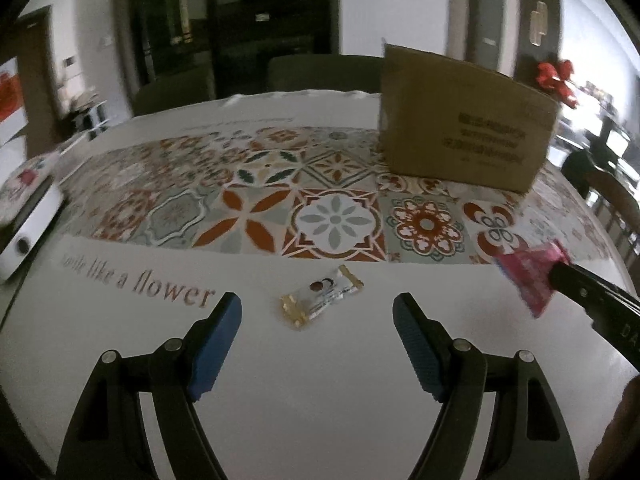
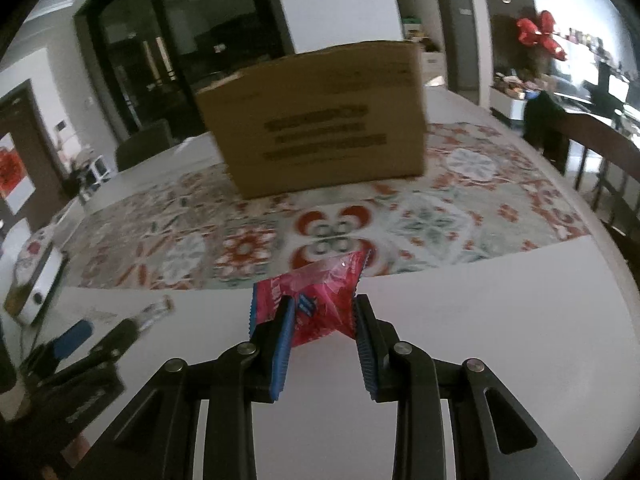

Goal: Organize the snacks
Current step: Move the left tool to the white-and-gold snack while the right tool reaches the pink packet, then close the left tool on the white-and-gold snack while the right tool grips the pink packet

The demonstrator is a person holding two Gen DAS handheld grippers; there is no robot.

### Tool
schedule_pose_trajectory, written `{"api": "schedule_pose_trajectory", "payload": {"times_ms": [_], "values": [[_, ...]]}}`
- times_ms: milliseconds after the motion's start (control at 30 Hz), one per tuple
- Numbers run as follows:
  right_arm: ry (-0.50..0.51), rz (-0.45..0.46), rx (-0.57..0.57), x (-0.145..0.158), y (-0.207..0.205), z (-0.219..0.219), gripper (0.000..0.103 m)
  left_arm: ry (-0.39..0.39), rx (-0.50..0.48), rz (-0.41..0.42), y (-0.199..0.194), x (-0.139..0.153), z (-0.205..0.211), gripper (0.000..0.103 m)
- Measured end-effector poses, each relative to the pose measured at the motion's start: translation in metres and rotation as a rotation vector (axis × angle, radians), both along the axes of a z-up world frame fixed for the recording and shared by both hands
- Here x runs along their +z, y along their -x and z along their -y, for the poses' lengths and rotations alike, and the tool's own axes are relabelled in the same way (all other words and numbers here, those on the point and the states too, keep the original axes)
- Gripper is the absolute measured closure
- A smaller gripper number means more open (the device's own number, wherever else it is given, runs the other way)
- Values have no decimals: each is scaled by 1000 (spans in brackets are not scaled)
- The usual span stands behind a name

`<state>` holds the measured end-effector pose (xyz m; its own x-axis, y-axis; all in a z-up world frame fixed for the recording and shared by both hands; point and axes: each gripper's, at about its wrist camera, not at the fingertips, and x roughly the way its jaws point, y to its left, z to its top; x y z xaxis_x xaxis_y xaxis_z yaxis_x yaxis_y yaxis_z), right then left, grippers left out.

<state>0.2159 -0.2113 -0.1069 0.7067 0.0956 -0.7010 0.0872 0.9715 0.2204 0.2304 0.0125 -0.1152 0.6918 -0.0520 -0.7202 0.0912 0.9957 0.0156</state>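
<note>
While the left wrist view looks down on a white-and-gold bar (image 1: pixel 321 297) lying flat on the bare white part of the bench (image 1: pixel 320 380), the right wrist view shows that bar only as a blur at its left edge. The left gripper (image 1: pixel 317 312) hangs wide open just short of the bar, its blue pads (image 1: pixel 218 344) to either side and apart from it. Farther right in that view, the right gripper (image 2: pixel 322 326) is cut off by the frame, and only its dark tip shows against a pink packet (image 1: pixel 532 276). From its own camera, the right gripper is closed on the pink packet, pinching the crumpled wrapper between both pads, with the packet held above the bench. A cardboard box (image 2: pixel 316 120) stands on the patterned mat (image 2: pixel 440 208) beyond; its print is too blurred to read, and neither view shows its inside.
</note>
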Motion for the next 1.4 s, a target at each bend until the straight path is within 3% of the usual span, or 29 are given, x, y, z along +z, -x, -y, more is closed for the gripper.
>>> {"api": "schedule_pose_trajectory", "payload": {"times_ms": [200,267,433,633,667,767,800,1000,1167,1333,1400], "values": [[-3,-19,54,-2,-7,-27,74,-73,-154,-5,-14,-9,-4,31],[-1,-23,64,-4,-9,-35,86,-87,-183,-6,-18,-10,-5,33],[-2,-45,88,-10,-16,-50,88,-77,-239,-33,-31,-18,-6,36],[-4,-69,71,-13,-15,-48,87,-118,-302,-25,-34,-22,1,42],[11,-66,71,-12,-15,-49,85,-127,-309,-29,-36,-23,2,44],[46,-69,79,-9,-18,-51,64,-127,-316,-39,-40,-24,-1,46],[54,-67,82,-8,-19,-52,62,-121,-317,-45,-41,-24,-2,47],[73,-119,197,-8,-38,-64,59,-60,-325,-108,-48,-32,-6,58],[86,-136,273,-10,-40,-75,59,-37,-321,-121,-45,-34,-5,80],[51,-159,323,-12,-43,-75,59,-7,-270,-148,-37,-30,-5,83],[32,-168,349,-13,-44,-74,50,10,-227,-149,-31,-25,-6,83]]}}
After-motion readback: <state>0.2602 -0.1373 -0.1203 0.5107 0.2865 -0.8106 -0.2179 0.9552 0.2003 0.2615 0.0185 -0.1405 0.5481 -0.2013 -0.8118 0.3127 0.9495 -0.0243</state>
